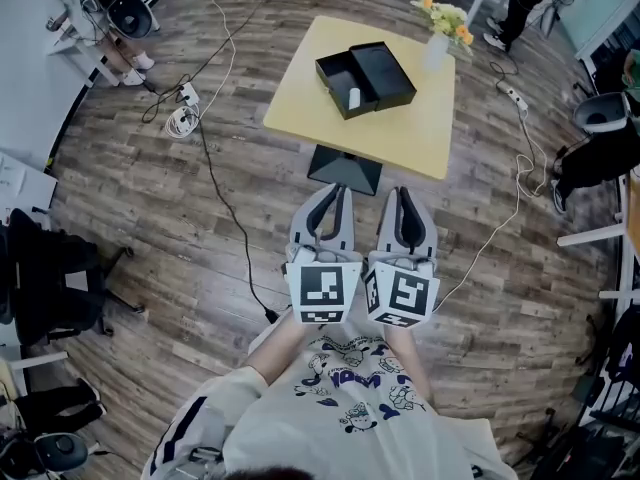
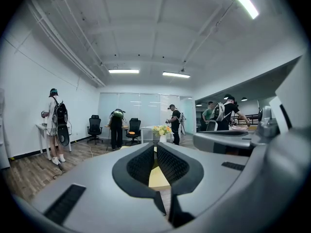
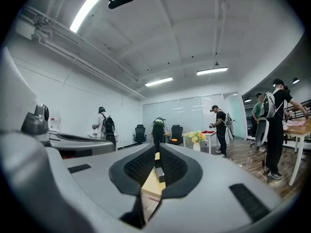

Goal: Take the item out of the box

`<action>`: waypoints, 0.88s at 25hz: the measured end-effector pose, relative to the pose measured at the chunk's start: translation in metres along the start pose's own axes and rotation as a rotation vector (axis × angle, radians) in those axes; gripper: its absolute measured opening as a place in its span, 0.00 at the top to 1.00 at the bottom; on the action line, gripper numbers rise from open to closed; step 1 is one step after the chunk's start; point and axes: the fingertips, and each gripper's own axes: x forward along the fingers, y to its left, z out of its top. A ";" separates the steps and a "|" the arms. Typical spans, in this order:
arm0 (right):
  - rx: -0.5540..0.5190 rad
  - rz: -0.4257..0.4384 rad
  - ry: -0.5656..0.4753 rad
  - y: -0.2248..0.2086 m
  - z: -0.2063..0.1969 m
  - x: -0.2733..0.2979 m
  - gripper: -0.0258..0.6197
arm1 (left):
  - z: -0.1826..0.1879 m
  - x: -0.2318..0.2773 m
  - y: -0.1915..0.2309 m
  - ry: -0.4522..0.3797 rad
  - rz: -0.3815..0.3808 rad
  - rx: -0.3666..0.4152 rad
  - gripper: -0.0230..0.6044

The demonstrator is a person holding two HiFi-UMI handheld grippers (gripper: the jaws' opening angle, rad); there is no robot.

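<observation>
Both grippers are at the ready, tucked in close to the person's body and held level. The left gripper (image 1: 337, 196) and right gripper (image 1: 401, 196) sit side by side, almost touching. Both pairs of jaws are closed together with nothing between them, a sensible carrying pose while the target is out of reach. Straight ahead of the jaw tips, well apart from them, stands the yellow worktop (image 1: 405, 133). On it is the black box (image 1: 368, 76), its lid lying open beside the tray. The item (image 1: 354, 98), small and white, stands upright in the tray, at the end facing the jaws. Nothing's been touched yet by the look of it. The approach comes first, and the jaws must part before any grab.
</observation>
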 end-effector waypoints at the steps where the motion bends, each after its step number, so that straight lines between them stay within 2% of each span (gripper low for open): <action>1: 0.001 -0.001 -0.001 0.000 0.000 0.005 0.89 | 0.001 0.005 0.003 -0.002 -0.002 0.001 0.92; 13: 0.010 -0.014 -0.002 0.009 -0.006 0.065 0.89 | 0.000 0.057 0.035 0.001 -0.038 0.010 0.92; 22: 0.016 -0.025 0.031 0.007 -0.014 0.093 0.89 | -0.010 0.084 0.048 0.041 -0.048 0.001 0.92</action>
